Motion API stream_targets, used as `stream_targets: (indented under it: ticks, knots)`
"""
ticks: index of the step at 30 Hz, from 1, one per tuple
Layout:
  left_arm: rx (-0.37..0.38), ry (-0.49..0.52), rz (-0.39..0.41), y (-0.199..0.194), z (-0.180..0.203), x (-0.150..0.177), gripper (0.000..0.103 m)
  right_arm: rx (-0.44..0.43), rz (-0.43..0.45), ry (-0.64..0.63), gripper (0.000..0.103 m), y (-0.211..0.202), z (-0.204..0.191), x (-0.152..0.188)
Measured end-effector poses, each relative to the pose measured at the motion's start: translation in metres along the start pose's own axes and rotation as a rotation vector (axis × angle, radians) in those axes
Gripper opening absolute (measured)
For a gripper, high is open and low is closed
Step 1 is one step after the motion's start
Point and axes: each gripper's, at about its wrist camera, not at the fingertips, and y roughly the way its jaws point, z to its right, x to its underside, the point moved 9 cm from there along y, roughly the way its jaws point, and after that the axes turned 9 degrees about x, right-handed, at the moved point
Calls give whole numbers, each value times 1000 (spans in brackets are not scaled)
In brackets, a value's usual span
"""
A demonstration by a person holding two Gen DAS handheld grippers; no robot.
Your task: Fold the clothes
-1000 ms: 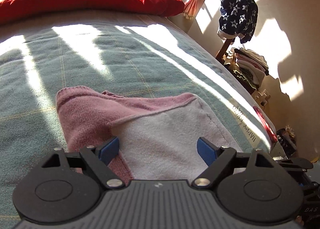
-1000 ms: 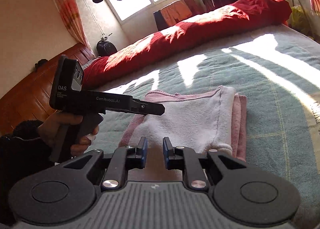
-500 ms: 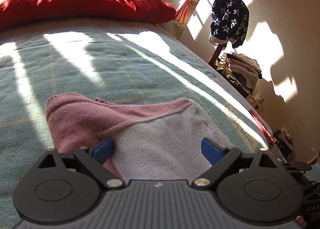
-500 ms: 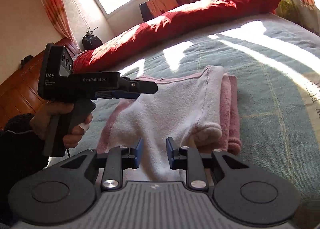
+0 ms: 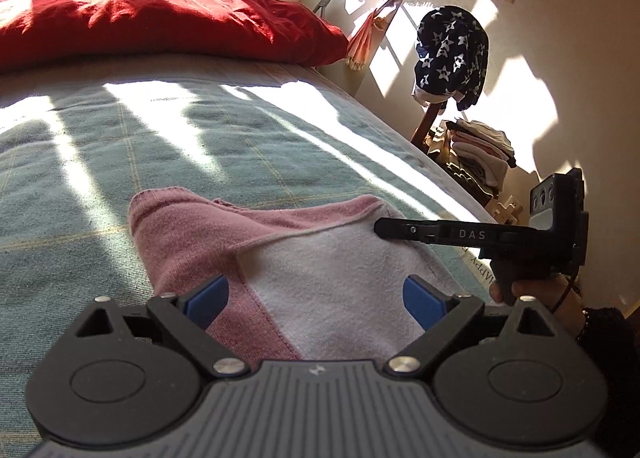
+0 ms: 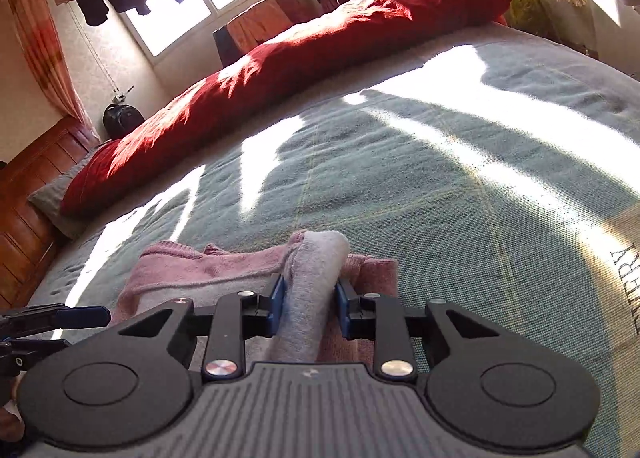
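Note:
A folded pink and pale-white knit garment (image 5: 192,225) lies on the green-grey bed cover (image 5: 200,137). My left gripper (image 5: 316,298) hovers open over its near edge, blue pads wide apart with cloth lying flat below them. In the left wrist view my right gripper (image 5: 378,225) comes in from the right with its tip at the garment's right corner. In the right wrist view my right gripper (image 6: 309,302) is closing its jaws, and a raised pale fold of the garment (image 6: 316,270) sits pinched between the blue pads. My left gripper (image 6: 80,318) shows at the left edge.
A long red duvet (image 5: 160,29) lies across the far end of the bed. A chair with a star-print garment (image 5: 452,53) and a stack of folded clothes (image 5: 480,153) stands by the right wall. A wooden headboard (image 6: 24,197) is at the left. Clothes hang at the window.
My right gripper swung over to the garment's right edge, dropped lower and took a raised fold between its pads. It now appears in the left wrist view. The left jaws opened slightly wider.

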Motion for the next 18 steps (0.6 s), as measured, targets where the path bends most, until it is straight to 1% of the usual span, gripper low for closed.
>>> stream_targets:
  ticks: [2,4,6,8,10,12,14,15,17,18]
  knots:
    - [2,8,11,3,-2,-6,94,-5,31,10,23,-11,3,-2]
    - [5,3,10,12,-6,-12,94,-7,49,34,23,-20,9,-2]
    - [10,-11,-5,28,-15,-15,94,-5,22,37,25,-16,13,1]
    - [-21,-14,-26,49,-26,-16,94,4,-10,39,27,-7,16,5]
    - [-52,-16,-58,66,-38,-15,94,8,-15,39,27,-6,16,7]
    - [-63,-44,-83,80,-49,-14,94,11,-13,37,27,-8,16,7]
    - [-54,-82,-63,80,-54,-18,94,18,-9,33,27,-13,15,8]
    - [-61,-80,-49,74,-51,-21,93,21,-4,32,30,-17,15,8]
    - [-64,-55,-7,56,-42,-27,93,29,19,26,32,-29,15,7]
    - [-54,-39,9,45,-35,-28,93,36,35,20,32,-37,14,6]
